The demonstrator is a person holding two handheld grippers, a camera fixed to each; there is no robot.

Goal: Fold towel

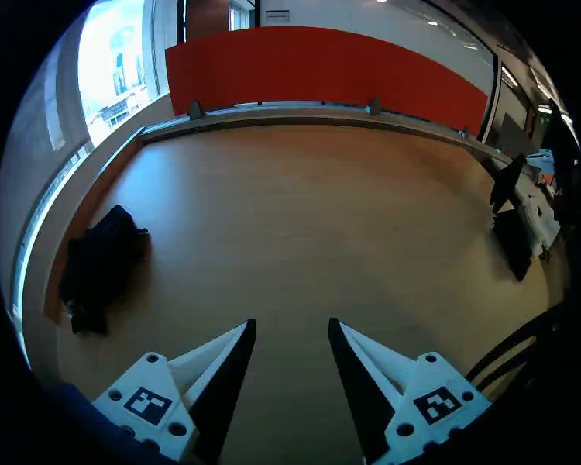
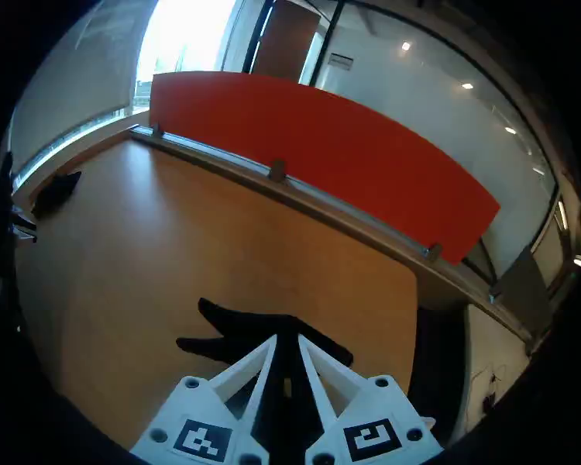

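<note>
Our right gripper has its fingers drawn nearly together over the dark towel. The towel lies crumpled on the tabletop right at their tips and stretches off to their left. Cloth fills the narrow gap, but we cannot tell whether both fingers press on it. Our left gripper hovers with fingers spread and empty; a dark bundle sits well off to their left. We judge the right hand nearer, so it should lead.

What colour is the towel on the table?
The towel is plain black; clearest in the right gripper view.
</note>
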